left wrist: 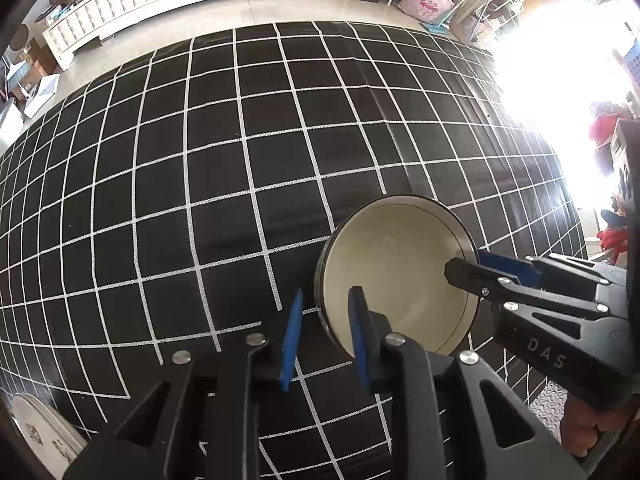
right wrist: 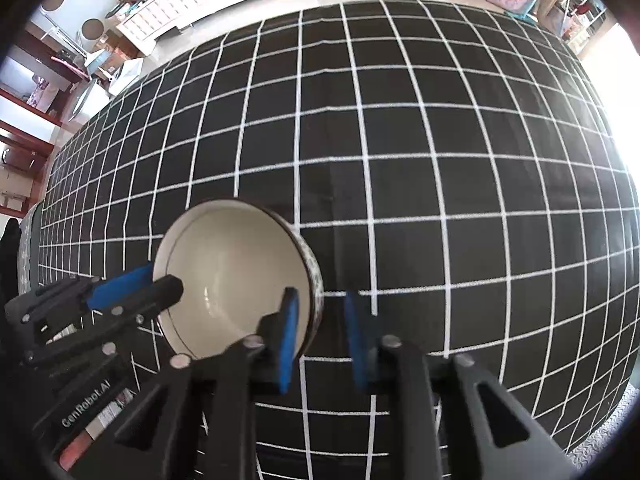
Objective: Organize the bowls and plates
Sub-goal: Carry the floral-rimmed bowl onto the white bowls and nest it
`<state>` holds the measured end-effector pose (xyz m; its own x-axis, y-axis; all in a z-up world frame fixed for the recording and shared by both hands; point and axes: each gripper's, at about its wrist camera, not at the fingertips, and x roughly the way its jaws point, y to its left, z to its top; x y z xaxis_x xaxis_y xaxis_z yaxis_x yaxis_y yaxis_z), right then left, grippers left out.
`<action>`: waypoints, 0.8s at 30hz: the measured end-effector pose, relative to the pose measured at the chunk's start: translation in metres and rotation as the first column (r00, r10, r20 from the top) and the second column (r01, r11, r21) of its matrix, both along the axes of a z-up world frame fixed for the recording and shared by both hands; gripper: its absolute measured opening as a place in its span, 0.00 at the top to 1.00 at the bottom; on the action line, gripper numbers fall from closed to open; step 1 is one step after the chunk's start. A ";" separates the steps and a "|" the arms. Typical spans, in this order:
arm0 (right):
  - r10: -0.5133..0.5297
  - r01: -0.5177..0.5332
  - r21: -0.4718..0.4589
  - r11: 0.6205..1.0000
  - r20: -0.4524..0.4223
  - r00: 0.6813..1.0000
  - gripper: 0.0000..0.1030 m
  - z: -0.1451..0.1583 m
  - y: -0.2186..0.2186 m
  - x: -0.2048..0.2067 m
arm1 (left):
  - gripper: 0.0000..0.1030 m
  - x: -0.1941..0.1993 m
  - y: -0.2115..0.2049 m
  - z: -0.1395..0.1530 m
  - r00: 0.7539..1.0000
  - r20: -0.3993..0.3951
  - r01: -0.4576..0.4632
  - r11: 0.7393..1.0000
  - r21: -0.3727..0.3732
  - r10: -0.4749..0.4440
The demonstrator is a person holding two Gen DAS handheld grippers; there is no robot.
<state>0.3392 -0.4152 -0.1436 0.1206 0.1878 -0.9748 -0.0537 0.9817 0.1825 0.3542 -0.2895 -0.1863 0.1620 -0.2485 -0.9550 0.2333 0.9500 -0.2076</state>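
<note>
A: What is cut off?
B: A plate [left wrist: 44, 436] at the corner, mostly hidden.
A: And the bowl [left wrist: 396, 276]?
B: It sits empty on the checked desk [left wrist: 200, 160]. The left hand-held gripper [left wrist: 326, 338] and right hand-held gripper [right wrist: 320, 340] are both spread wide, each straddling the bowl's rim, one finger inside

Checked tablecloth [left wrist: 200, 160] — pink bag [left wrist: 426, 0] beyond
</note>
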 end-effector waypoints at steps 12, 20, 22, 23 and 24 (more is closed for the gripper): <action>-0.020 0.020 0.013 1.000 0.033 0.999 0.88 0.003 0.002 -0.014 | 0.91 -0.011 -0.007 -0.021 1.000 0.016 0.023 1.000 -0.003 -0.023; -0.045 0.043 0.038 0.998 0.039 0.998 0.89 0.015 0.006 -0.039 | 0.91 -0.035 0.018 -0.007 1.000 0.021 0.021 0.998 -0.058 -0.020; -0.044 0.042 0.039 0.998 0.040 0.998 0.89 0.023 0.012 -0.048 | 0.92 -0.046 0.024 0.001 0.999 0.035 0.021 0.998 -0.056 -0.019; -0.041 0.039 0.040 0.998 0.045 0.998 0.89 0.028 0.015 -0.053 | 0.92 -0.050 0.027 0.006 0.999 0.039 0.018 0.998 -0.058 -0.016; -0.039 0.037 0.038 0.999 0.050 0.998 0.89 0.034 0.019 -0.057 | 0.92 -0.056 0.032 0.012 0.999 0.041 0.012 0.998 -0.066 -0.009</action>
